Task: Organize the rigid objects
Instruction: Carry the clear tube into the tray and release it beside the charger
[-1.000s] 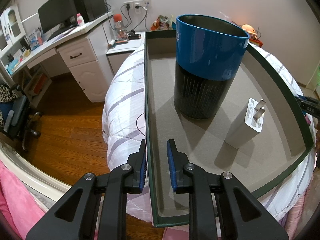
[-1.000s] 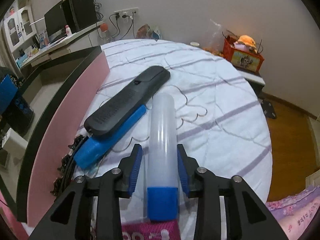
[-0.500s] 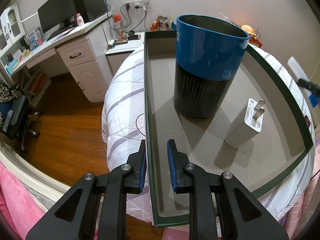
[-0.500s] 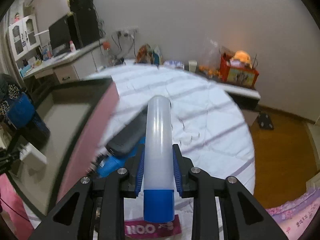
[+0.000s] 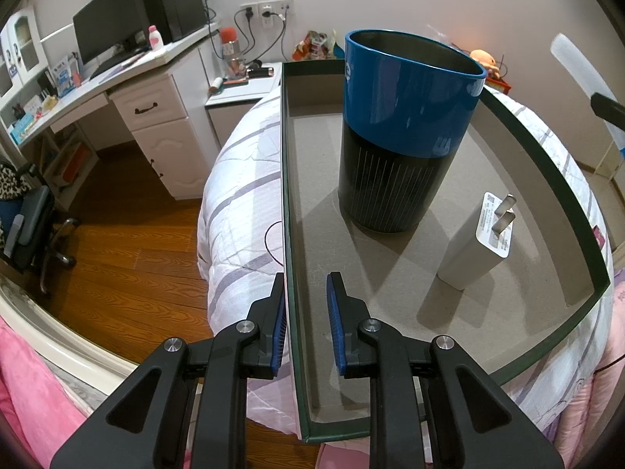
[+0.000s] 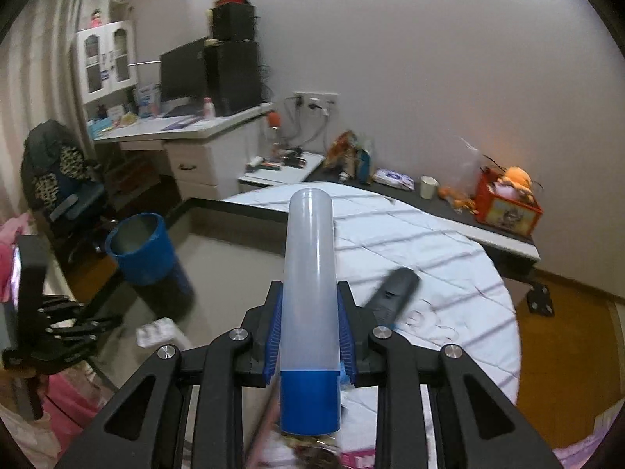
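Observation:
My right gripper is shut on a translucent tube with a blue cap and holds it in the air above the bed, pointing at the box. The tube also shows blurred at the right edge of the left wrist view. My left gripper straddles the left wall of the dark green box, its pads close to the wall. In the box stand a blue and black cup and a white charger. A black remote lies on the bed.
The box rests on a bed with a striped white quilt. A desk with a monitor and drawers stands to the left, with wooden floor between. A nightstand with clutter runs behind the bed.
My right gripper has lifted the tube off the bed and swung it up and left toward the box. The left gripper has not moved.

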`<state>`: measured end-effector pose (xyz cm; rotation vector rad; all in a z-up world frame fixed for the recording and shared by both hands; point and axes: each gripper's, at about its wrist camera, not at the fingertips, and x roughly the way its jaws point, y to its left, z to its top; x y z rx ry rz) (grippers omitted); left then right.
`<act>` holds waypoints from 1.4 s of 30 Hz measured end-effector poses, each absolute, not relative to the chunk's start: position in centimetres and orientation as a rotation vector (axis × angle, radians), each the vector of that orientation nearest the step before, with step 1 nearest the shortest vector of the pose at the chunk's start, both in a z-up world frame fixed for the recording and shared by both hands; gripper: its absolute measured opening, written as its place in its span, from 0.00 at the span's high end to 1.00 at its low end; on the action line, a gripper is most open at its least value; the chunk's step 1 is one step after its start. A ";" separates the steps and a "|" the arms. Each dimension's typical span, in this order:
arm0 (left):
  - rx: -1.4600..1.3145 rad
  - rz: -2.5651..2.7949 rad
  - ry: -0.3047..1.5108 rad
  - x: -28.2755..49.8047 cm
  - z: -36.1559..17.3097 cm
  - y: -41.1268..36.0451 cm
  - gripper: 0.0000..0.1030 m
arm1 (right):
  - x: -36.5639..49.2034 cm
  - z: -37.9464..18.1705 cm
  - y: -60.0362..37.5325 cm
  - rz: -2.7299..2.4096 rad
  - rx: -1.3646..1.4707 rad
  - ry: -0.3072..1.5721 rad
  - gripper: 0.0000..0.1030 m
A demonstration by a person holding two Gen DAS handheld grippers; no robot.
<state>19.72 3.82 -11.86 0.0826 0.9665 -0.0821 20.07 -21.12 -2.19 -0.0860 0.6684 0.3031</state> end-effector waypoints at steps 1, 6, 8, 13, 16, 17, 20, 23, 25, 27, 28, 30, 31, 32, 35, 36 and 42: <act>0.081 -0.084 0.966 19.7 -11.9 3.8 0.82 | 20.2 -2.3 -20.3 0.321 -0.091 0.676 0.75; 0.071 -0.094 0.965 19.7 -11.8 4.2 0.82 | 20.3 -3.0 -18.1 0.365 -0.108 0.690 0.75; 0.070 -0.096 0.965 19.7 -11.8 4.2 0.82 | 20.4 -3.5 -17.3 0.381 -0.113 0.706 0.75; 0.066 -0.099 0.964 19.8 -11.8 4.3 0.82 | 20.4 -4.6 -16.1 0.399 -0.116 0.739 0.75; 0.065 -0.100 0.964 19.8 -11.8 4.4 0.82 | 20.4 -5.6 -15.6 0.406 -0.114 0.766 0.75; 0.064 -0.100 0.963 19.8 -11.8 4.3 0.82 | 20.4 -5.9 -15.5 0.408 -0.114 0.776 0.75; 0.063 -0.101 0.963 19.8 -11.8 4.3 0.82 | 20.3 -6.7 -15.3 0.409 -0.115 0.803 0.75; 0.063 -0.100 0.963 19.8 -11.8 4.3 0.82 | 20.3 -7.8 -15.1 0.407 -0.114 0.834 0.75; 0.064 -0.099 0.963 19.7 -11.8 4.3 0.82 | 20.2 -8.4 -14.9 0.407 -0.118 0.848 0.75; 0.063 -0.100 0.963 19.7 -11.8 4.4 0.82 | 20.2 -8.9 -14.8 0.408 -0.119 0.865 0.75; 0.063 -0.099 0.963 19.7 -11.8 4.3 0.82 | 20.2 -9.2 -14.8 0.409 -0.119 0.870 0.74; 0.063 -0.100 0.963 19.7 -11.8 4.4 0.82 | 20.2 -9.5 -14.7 0.410 -0.124 0.880 0.74; 0.063 -0.099 0.963 19.7 -11.8 4.4 0.82 | 20.2 -9.6 -14.7 0.410 -0.126 0.885 0.74; 0.064 -0.099 0.963 19.7 -11.8 4.3 0.82 | 20.2 -9.8 -14.7 0.408 -0.127 0.890 0.74; 0.063 -0.099 0.962 19.7 -11.8 4.4 0.82 | 20.1 -9.9 -14.7 0.402 -0.129 0.895 0.74; 0.063 -0.099 0.963 19.7 -11.8 4.4 0.82 | 20.1 -9.9 -14.8 0.400 -0.127 0.895 0.74; 0.065 -0.097 0.963 19.7 -11.7 4.5 0.82 | 19.6 -9.3 -15.0 0.385 -0.137 0.860 0.59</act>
